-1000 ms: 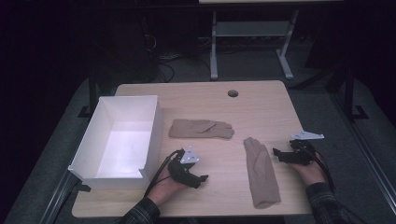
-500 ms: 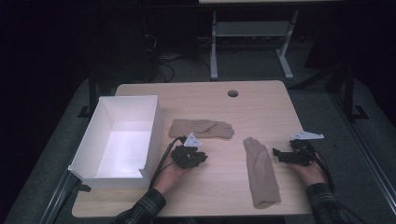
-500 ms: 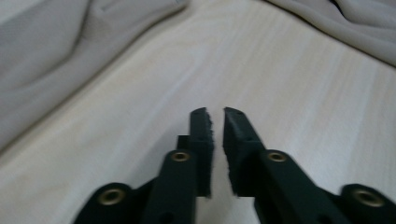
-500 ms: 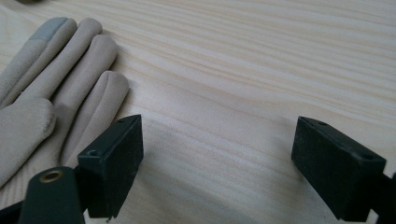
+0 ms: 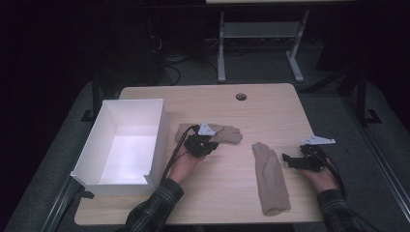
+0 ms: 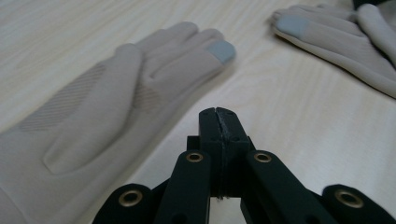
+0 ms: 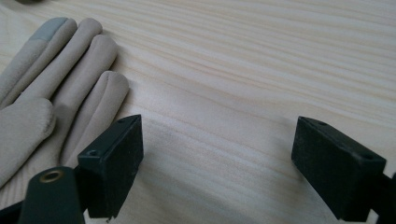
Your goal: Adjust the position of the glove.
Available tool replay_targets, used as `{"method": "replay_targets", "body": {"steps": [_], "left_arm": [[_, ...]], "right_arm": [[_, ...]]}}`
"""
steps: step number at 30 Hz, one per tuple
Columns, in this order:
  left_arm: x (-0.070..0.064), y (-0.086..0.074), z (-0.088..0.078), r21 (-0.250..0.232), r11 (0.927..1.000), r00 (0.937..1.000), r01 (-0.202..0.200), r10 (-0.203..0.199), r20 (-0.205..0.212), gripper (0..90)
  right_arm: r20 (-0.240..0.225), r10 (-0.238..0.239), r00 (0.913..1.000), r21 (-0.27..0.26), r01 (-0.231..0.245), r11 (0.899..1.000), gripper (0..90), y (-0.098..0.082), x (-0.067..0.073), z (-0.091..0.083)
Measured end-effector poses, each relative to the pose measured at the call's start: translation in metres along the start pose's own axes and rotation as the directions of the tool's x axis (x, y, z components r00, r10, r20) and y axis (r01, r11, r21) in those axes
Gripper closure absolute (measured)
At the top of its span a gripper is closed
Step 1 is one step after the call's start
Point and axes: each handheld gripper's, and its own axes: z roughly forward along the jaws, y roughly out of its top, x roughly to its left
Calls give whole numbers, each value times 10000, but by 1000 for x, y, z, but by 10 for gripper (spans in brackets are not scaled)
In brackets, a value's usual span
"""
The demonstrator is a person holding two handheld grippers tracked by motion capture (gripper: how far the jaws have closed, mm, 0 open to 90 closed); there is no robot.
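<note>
Two gloves flat on the table, one gripper beside each.

We see the far glove (image 5: 212, 133) lying crosswise mid-table, just right of the white box (image 5: 126, 140); in the left gripper view it spreads to the left of our left gripper (image 6: 218, 116), whose jaws have just been closing and now meet with nothing between them, over bare table (image 5: 232, 193) beside the glove's fingers. The near glove (image 5: 270, 178) lies lengthwise toward the front edge. Our right gripper (image 7: 217, 158) sits just right of it, jaws wide apart and empty, bare wood between them, the glove's fingers just outside the left jaw.
</note>
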Motion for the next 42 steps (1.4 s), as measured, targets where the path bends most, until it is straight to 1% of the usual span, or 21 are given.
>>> {"method": "replay_targets", "body": {"steps": [3,6,8,10,12,14,17,19,21,23,24,26,27,28,29,31,32,33,34,40,42], "left_arm": [[8,3,4,-91,9999,9998,92,-94,-153,896],[17,7,8,-80,9998,9996,156,-158,-230,896],[23,9,12,-25,10000,9995,77,-78,-311,896],[27,8,17,-23,9999,9993,119,-119,-348,896],[31,7,23,104,9998,9989,173,-169,-427,896],[33,6,28,135,9997,9989,215,-209,-412,895],[34,3,39,451,9989,9987,84,-62,-500,896],[34,1,41,342,9992,9989,216,-201,-423,897],[33,2,42,323,9992,9989,249,-236,-397,896],[33,2,42,376,9992,9992,133,-119,-385,897],[32,2,43,310,9993,9992,232,-222,-333,896],[31,3,44,316,9992,9994,238,-230,-255,896],[29,4,45,262,9988,9991,405,-401,-140,897],[28,5,47,250,9992,9995,319,-317,-97,897],[26,6,48,263,9989,9992,401,-400,-43,897],[21,9,51,306,9994,9999,150,-151,32,897],[18,10,53,288,9995,9999,140,-142,72,897],[16,11,54,264,9994,9996,235,-239,124,897],[14,13,56,302,9995,9998,118,-123,160,897],[-1,24,69,241,9997,9991,-48,38,426,896],[-4,26,72,200,9998,9990,-81,71,451,896]], "right_arm": [[0,-4,10000,1,4,10000,161,0,0,0],[1,-6,10000,-2,6,10000,162,0,0,0],[-1,-5,10000,0,5,10000,162,0,0,0],[0,-7,10000,-2,7,10000,162,0,0,0],[0,-6,10000,-1,6,10000,162,0,0,0],[-3,-5,10000,1,5,10000,162,0,0,0],[0,-1,10000,0,1,10000,162,0,0,0],[0,-1,10000,-1,1,10000,162,0,0,0],[1,0,10000,0,0,10000,162,0,0,0],[2,-2,10000,0,2,10000,162,0,0,0],[2,-3,10000,-1,3,10000,162,0,0,0],[0,1,10000,1,-1,10000,162,0,0,0],[2,-7,10000,-3,7,10000,162,0,0,0],[1,1,10000,2,-1,10000,162,0,0,0],[0,-5,10000,-1,5,10000,162,0,0,0],[1,-5,10000,-1,5,10000,162,0,0,0],[0,0,10000,2,0,10000,162,0,0,0],[-1,-2,10000,-1,2,10000,162,0,0,0],[-2,-3,10000,4,3,10000,162,0,0,0],[1,-2,10000,0,2,10000,162,0,0,0],[-2,-3,10000,1,3,10000,162,0,0,0]]}}
